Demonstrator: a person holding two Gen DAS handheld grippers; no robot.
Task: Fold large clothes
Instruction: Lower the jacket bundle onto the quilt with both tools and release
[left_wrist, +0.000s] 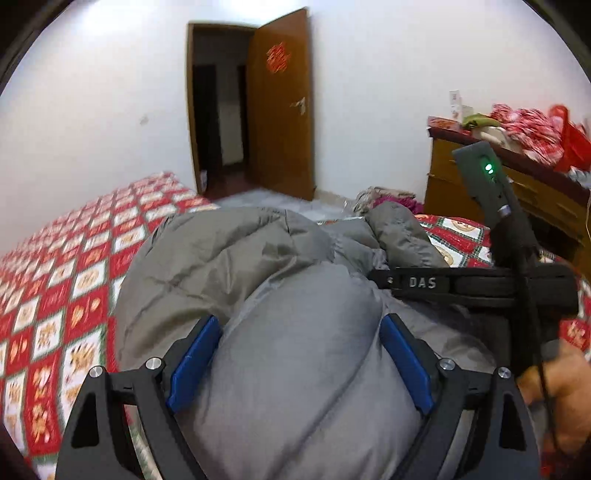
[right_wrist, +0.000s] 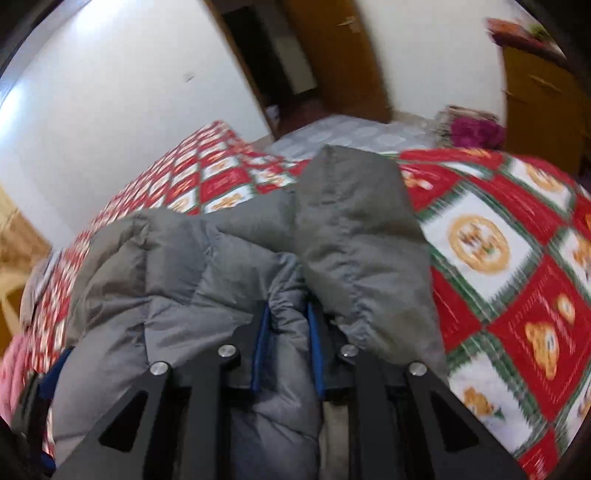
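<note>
The grey jacket (left_wrist: 258, 280) lies bunched on the bed (right_wrist: 491, 258). The right hand-held gripper (right_wrist: 287, 321) is clamped on a fold of it (a thin pinch), while the left hand-held gripper (left_wrist: 299, 354) straddles a puffy bulge, jaws apart. The grasping step seems underway; next, the left likely needs to close before both lift.

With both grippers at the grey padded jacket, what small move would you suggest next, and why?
Probably close the left gripper: it stands open around a thick bulge of the grey jacket, while the right gripper is already shut on a fold.
</note>
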